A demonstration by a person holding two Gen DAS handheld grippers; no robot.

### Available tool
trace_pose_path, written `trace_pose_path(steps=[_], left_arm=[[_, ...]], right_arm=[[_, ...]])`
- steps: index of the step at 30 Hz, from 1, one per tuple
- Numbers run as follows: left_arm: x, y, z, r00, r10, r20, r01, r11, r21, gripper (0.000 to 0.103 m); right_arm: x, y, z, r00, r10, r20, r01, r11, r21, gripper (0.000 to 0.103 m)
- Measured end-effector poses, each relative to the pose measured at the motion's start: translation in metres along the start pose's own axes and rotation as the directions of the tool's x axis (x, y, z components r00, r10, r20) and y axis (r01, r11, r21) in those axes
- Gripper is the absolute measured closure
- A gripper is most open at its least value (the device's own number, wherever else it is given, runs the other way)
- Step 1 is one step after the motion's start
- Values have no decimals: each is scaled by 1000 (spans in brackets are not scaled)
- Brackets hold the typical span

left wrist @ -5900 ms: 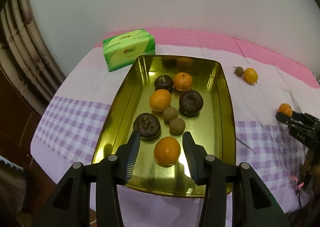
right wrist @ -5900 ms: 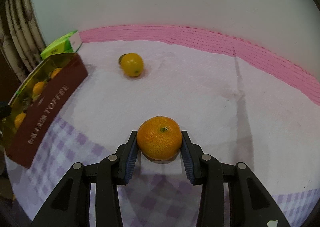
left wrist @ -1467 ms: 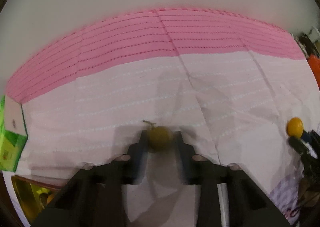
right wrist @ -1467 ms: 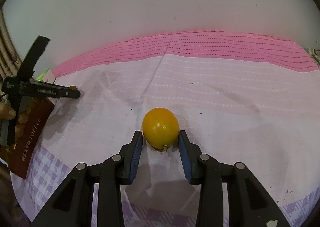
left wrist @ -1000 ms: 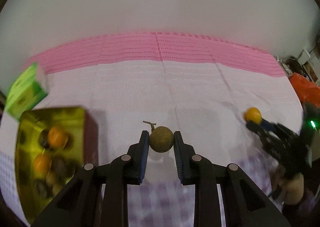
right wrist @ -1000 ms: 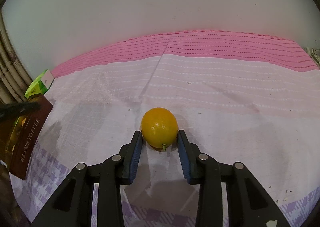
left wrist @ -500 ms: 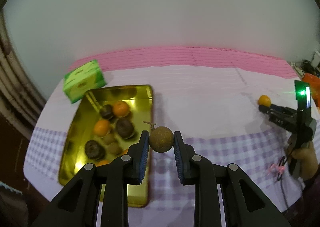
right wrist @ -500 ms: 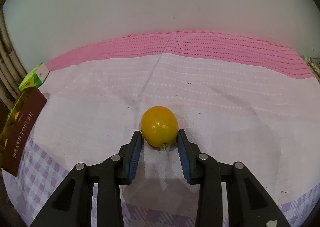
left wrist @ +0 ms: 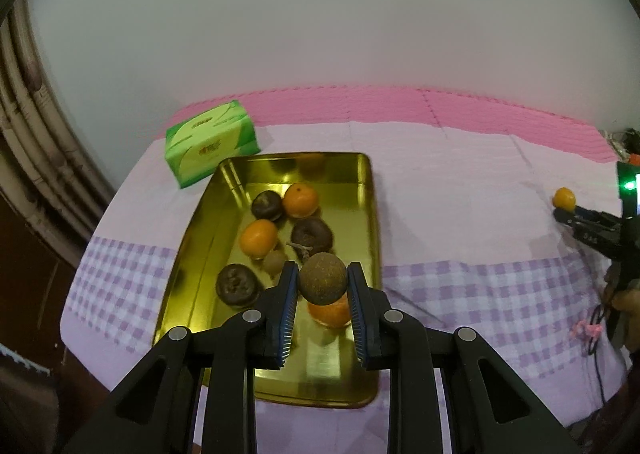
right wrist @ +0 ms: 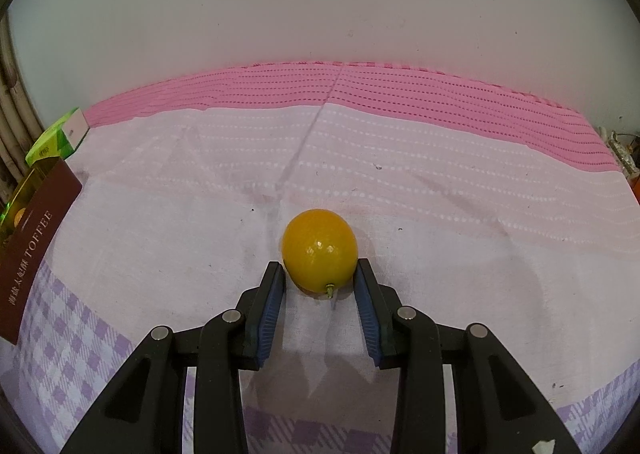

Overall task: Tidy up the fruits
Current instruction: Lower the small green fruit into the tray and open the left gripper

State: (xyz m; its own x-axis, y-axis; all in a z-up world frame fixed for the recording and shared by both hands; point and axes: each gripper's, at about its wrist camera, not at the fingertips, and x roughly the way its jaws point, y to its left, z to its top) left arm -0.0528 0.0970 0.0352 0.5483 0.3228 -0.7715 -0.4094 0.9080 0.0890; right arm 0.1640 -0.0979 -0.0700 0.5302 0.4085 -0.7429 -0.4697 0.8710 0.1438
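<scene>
So the left gripper (left wrist: 322, 286) is clamping a brown round fruit (left wrist: 323, 282) and hanging right above the gold tray (left wrist: 370, 221), over an orange (left wrist: 330, 310), while the right gripper (right wrist: 320, 278) is pinching the yellow fruit (right wrist: 320, 255) sitting on the tablecloth (right wrist: 440, 213), well off to the tray's right.

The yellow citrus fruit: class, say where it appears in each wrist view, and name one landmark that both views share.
Left wrist view: the yellow citrus fruit sits small at the far right edge, at the tips of the right gripper.
Right wrist view: it is large at centre, on the cloth between the gripper's fingers.
Shared landmark: the green tissue pack, upper left in the left view, at the left edge in the right view.
</scene>
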Motion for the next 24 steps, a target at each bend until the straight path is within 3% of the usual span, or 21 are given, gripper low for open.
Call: trace_pose_path(steps=[8,24], left_arm=[[19,16,-5,999,26,-38,-27,999,-23,77],[45,85,-8,992,80,-102,-96,981,-168,77]], right_arm=[[2,1,1,1000,-1,-1,1,1000,-2,69],[1,1,0,1000,1,1,-1,1000,4,69]])
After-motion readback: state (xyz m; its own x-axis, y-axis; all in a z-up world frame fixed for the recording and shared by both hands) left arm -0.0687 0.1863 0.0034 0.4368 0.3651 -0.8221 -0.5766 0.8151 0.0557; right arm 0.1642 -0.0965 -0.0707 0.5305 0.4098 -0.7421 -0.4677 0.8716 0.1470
